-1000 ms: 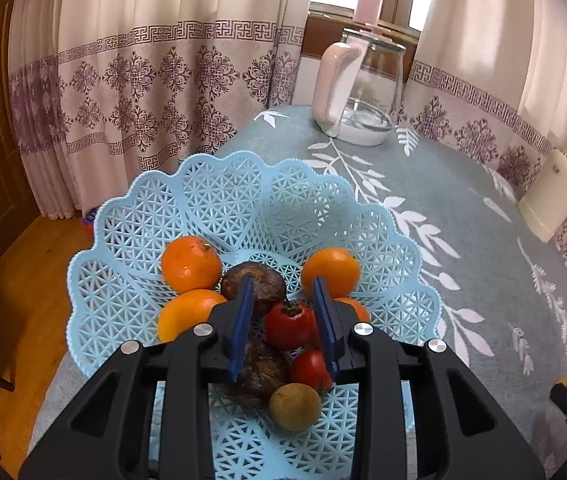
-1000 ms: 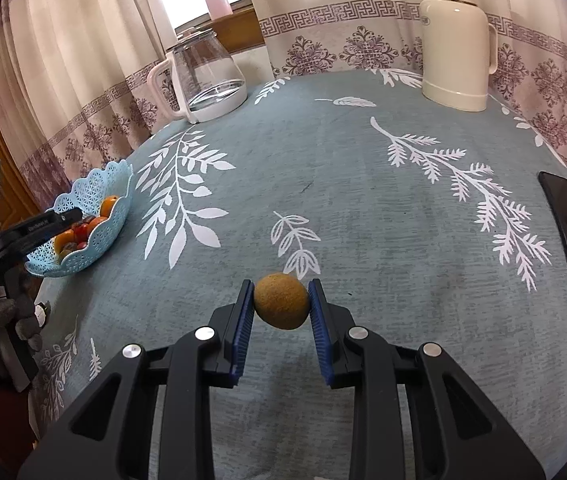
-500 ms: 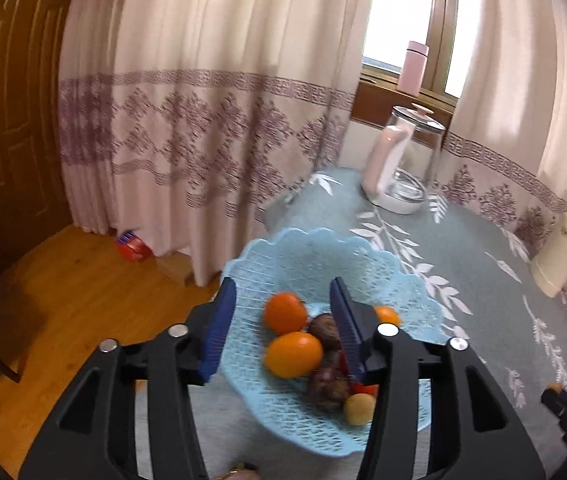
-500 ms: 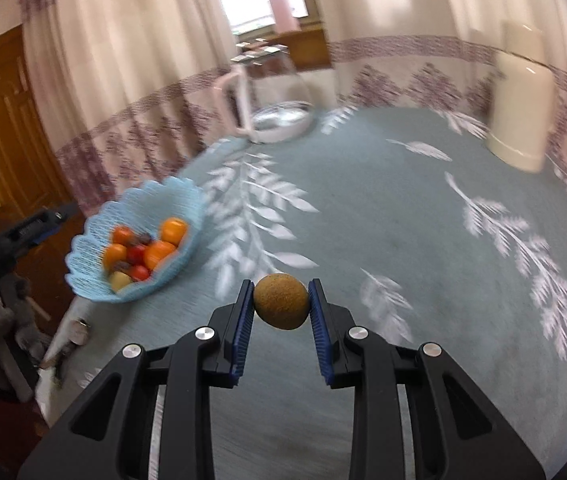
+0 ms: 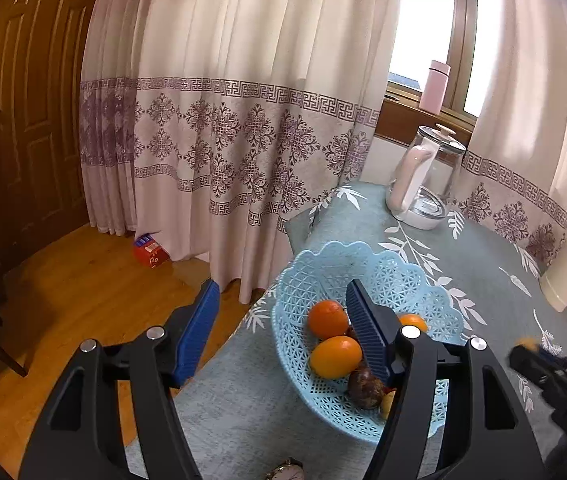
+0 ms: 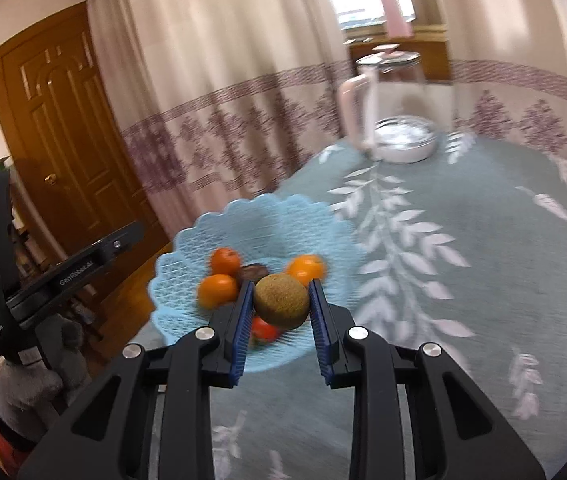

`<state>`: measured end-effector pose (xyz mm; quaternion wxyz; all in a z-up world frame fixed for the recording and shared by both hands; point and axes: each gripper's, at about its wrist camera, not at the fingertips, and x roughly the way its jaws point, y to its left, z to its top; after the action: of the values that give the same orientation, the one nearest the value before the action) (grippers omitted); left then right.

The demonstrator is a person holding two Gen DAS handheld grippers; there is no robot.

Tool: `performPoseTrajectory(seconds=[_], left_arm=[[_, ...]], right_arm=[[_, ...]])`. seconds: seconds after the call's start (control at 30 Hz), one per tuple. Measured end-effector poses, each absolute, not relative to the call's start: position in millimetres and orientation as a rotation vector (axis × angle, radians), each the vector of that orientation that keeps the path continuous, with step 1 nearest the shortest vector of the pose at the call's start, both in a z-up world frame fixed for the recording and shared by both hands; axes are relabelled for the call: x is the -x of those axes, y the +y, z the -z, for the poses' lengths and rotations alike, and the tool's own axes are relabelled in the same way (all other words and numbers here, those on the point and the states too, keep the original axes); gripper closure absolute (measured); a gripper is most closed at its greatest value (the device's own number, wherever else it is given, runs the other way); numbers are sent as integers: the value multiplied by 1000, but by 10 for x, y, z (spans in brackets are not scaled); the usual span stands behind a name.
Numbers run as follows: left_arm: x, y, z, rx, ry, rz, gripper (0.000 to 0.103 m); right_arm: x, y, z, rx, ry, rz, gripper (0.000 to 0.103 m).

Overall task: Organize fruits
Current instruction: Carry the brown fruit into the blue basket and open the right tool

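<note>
the right gripper [image 6: 281, 306] clamps the brown kiwi [image 6: 281, 301] between both blue pads, holding it above the blue basket [image 6: 187, 248] so a release should drop it among the oranges [image 6: 217, 290]. the basket sits near the surface [image 6: 463, 264] corner by the curtain. the left gripper [image 5: 281, 326] is spread wide and empty, held back over that surface edge, apparently to leave the basket clear.

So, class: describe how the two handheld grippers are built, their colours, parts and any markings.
Both the left gripper and the right gripper are black plastic with angular cut-out arms, silver round bolts and ribbed blue finger pads. In the right wrist view, the left one's body carries white "GenRobot.AI" lettering, and a grey glove grips its handle.
</note>
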<state>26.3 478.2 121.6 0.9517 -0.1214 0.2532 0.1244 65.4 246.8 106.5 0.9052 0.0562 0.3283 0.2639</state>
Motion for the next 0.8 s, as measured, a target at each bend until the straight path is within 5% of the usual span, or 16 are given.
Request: performPoseTrajectory(seconds=[0.8], left_arm=[[-271,4908,-1198,280,524,-263,29]], right_arm=[[-838,3464,-612,-28,808,-681,74]])
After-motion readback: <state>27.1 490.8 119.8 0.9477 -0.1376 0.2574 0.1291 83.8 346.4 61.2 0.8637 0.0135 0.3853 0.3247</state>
